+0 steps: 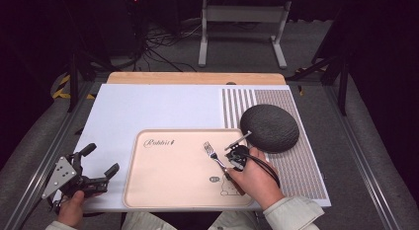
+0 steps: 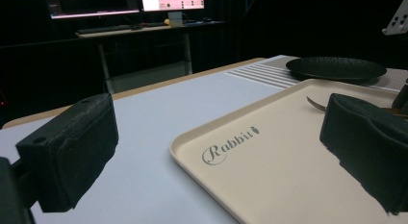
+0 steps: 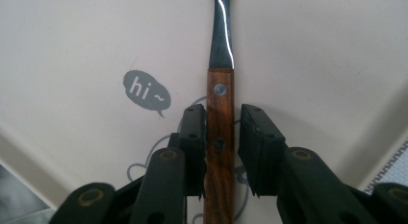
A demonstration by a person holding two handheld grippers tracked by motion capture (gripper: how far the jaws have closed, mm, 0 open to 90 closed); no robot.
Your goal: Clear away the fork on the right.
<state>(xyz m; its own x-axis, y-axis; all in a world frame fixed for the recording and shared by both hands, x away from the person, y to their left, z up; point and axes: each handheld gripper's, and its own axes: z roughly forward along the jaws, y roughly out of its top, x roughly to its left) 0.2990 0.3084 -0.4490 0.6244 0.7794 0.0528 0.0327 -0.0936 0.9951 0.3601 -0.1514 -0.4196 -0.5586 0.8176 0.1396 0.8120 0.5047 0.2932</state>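
The right tool [image 3: 220, 152] straddles the wooden handle of the fork [image 3: 221, 137], its jaws slightly parted with a sliver of gap on one side — released rather than clenched, so the step in hand looks like setting the fork down on the beige tray [image 1: 163, 190]; next it likely needs to lift clear without nudging the handle. The left tool [image 1: 99, 163] rests open, left of the tray, on the tabletop [image 1: 148, 104]. The tray reads "Rabbit" and "hi~" — beyond its right corner sits a dark plate [image 1: 269, 127].
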